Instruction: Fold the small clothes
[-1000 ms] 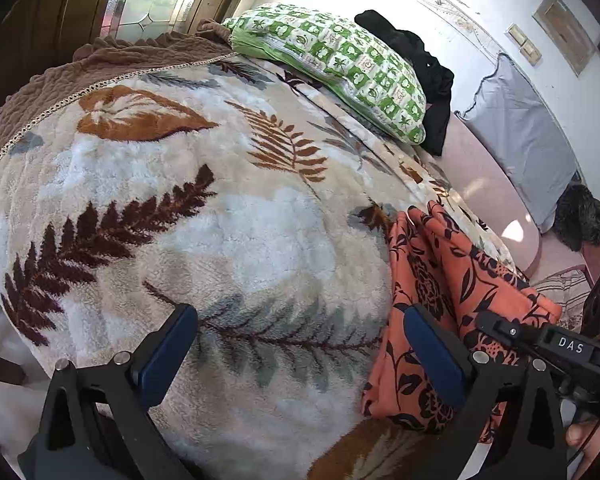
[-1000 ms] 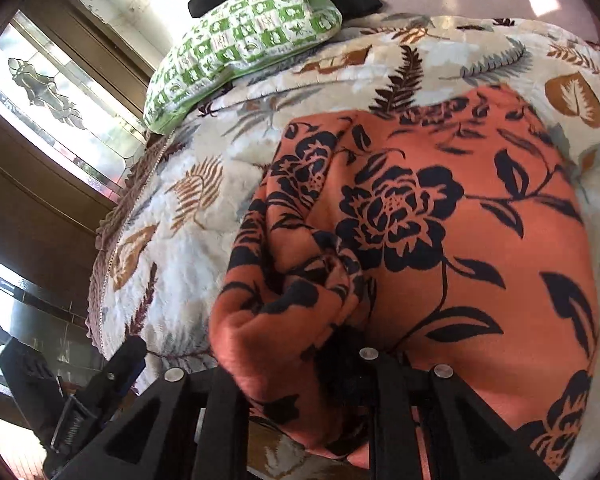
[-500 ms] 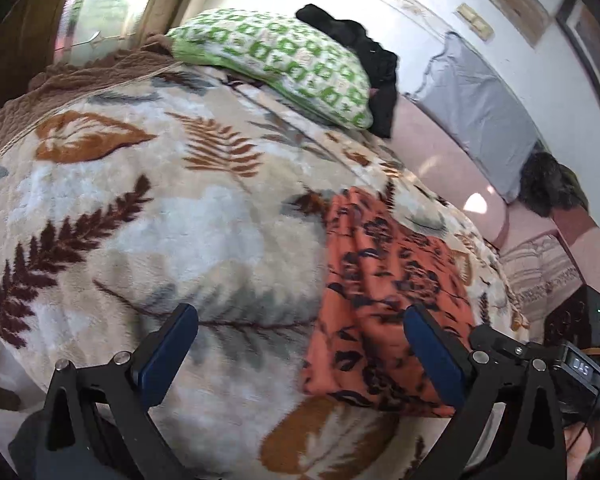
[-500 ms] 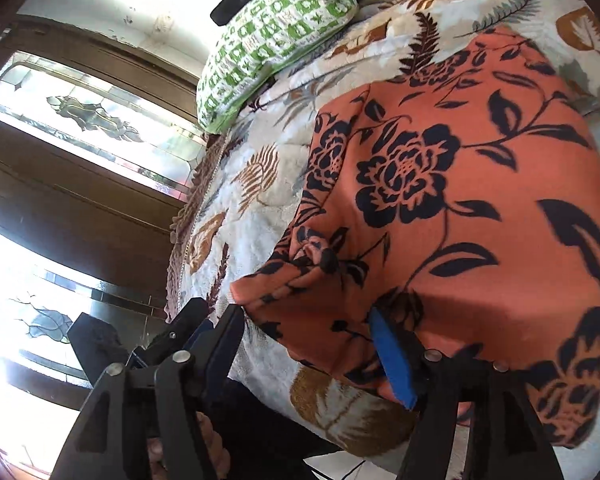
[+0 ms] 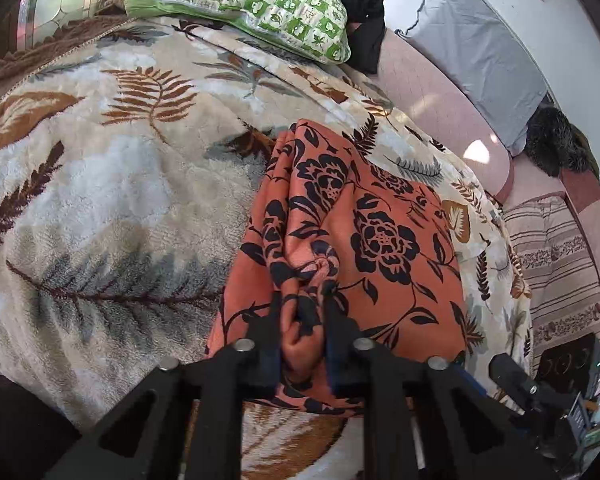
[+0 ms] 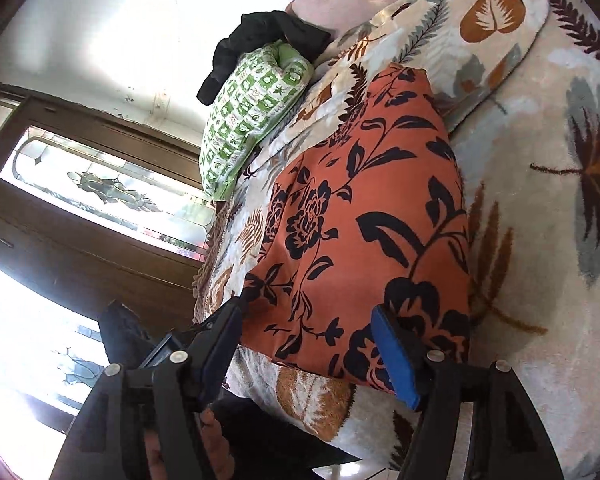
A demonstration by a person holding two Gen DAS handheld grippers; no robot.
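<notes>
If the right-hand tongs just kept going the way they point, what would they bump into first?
Most likely the orange cloth with black flowers, lying on the leaf-patterned fleece blanket; the open right tongs already straddle its near edge.

Both wrist views look from the bed's near edge, close over the orange floral cloth [image 5: 380, 240], angled down. They share the cloth and the green pillow [image 6: 252, 120] at the far edge.

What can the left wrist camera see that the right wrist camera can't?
Only the left view shows the left gripper, whose jaws have just been closing, pinching the orange flowered cloth, plus a grey pillow. Only the right view shows the right gripper open, and a glass door. Both show the cloth, leaf blanket and green pillow.
</notes>
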